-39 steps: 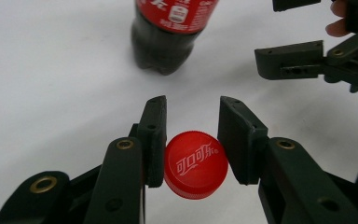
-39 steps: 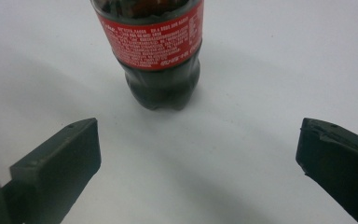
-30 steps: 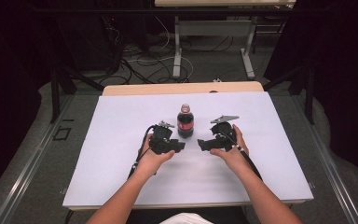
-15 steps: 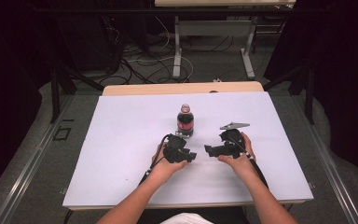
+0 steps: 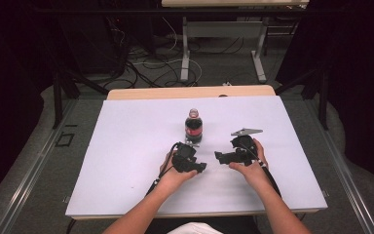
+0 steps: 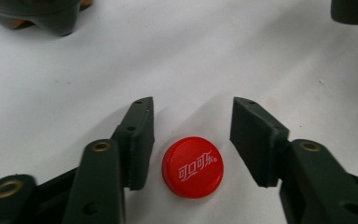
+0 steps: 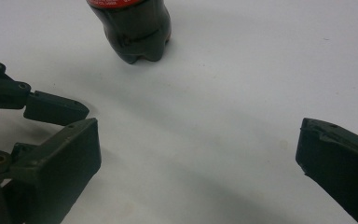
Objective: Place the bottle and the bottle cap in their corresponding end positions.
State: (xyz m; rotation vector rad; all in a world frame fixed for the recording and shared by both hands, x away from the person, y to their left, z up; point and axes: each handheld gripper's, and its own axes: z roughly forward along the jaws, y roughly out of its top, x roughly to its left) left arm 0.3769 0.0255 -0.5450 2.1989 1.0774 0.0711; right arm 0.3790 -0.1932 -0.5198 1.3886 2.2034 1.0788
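A red bottle cap [image 6: 192, 167] with white lettering lies flat on the white table. It sits between the jaws of my left gripper [image 6: 193, 112], which is open; the left jaw is close beside the cap and the right jaw stands clear of it. A small dark cola bottle [image 5: 193, 127] stands upright just beyond both grippers, and its base [image 7: 135, 32] shows at the top of the right gripper view. My left gripper [image 5: 202, 168] points right, and my right gripper [image 5: 219, 156] points left toward it. The right gripper [image 7: 198, 140] is wide open with bare table between its jaws.
The white table top [image 5: 126, 146] spreads wide to the left and right of the hands. A wooden strip [image 5: 190, 91] runs along its far edge. Cables and table legs [image 5: 185, 48] are on the floor beyond. The left gripper's jaw [image 7: 51, 109] shows at the left of the right gripper view.
My left gripper has moved right and toward the person, away from the bottle. The right gripper has drifted slightly toward the person. The bottle has stayed put.
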